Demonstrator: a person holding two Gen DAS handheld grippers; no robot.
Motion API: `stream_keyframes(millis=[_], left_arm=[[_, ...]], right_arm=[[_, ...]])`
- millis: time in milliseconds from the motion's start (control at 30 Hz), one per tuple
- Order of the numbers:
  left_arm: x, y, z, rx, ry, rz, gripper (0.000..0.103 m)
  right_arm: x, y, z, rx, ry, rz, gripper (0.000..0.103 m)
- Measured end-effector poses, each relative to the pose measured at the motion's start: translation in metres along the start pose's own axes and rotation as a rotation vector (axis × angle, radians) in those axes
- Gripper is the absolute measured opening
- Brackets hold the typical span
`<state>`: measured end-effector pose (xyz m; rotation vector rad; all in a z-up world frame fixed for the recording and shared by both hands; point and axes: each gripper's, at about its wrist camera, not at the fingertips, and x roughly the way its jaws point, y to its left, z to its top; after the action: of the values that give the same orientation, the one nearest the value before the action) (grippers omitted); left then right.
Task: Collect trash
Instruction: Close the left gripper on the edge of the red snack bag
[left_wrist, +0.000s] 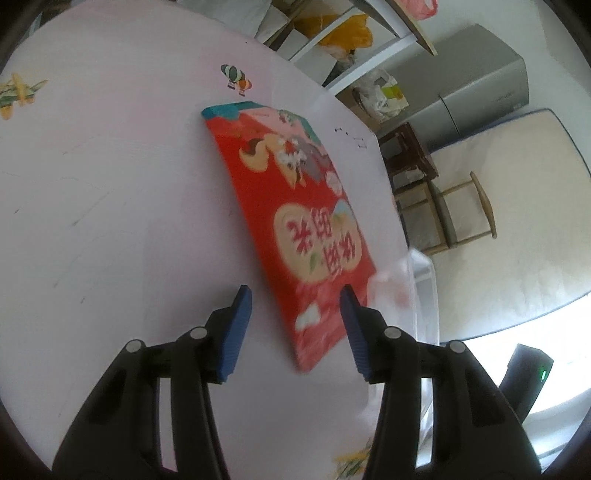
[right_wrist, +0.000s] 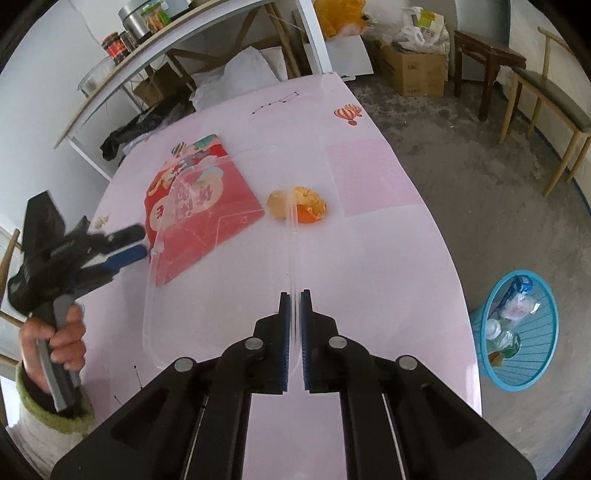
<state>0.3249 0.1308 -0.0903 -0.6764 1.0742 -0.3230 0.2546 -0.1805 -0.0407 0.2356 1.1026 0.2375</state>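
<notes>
Right gripper (right_wrist: 294, 295) fingers clamped on the clear lid (right_wrist: 221, 258), left gripper (left_wrist: 295, 295) fingers apart over the red packet (left_wrist: 295, 221) beside it; thin rim might slip free.

A pale pink table (right_wrist: 388, 236) printed with striped balloons holds a bright red packet (left_wrist: 295, 229) with a teal top edge and cream cartoon panels, orange peel (right_wrist: 301, 205), and a clear plastic lid (right_wrist: 229, 295). A turquoise mesh basket (right_wrist: 517, 369) stands on the grey floor.

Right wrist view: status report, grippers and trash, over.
Right gripper shut on clear plastic lid. Left gripper open, over red packet. Orange peel on table, behind the lid. Blue bin on floor.
</notes>
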Motion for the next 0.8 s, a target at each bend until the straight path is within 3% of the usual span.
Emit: stream_keyframes(millis=[133,400,567,800], left_arm=[[0.009,-0.002,0.013,-0.031,-0.026,0.018,0.042],[0.021,0.004,0.018,-0.082,-0.046,0.048,0.001],[0.004,0.003,0.012,-0.050,-0.095,0.046,0.000],[-0.070,-0.001,-0.021,0.086,-0.167,0.077,0.000]], right_arm=[[0.001,-0.005,-0.001,0.012,-0.006,0.019,0.006],[0.002,-0.010,-0.003,0.034,-0.008,0.049,0.006],[0.001,-0.011,-0.004,0.053,-0.002,0.068,0.006],[-0.009,-0.005,-0.017,0.036,0.019,0.085,0.006]])
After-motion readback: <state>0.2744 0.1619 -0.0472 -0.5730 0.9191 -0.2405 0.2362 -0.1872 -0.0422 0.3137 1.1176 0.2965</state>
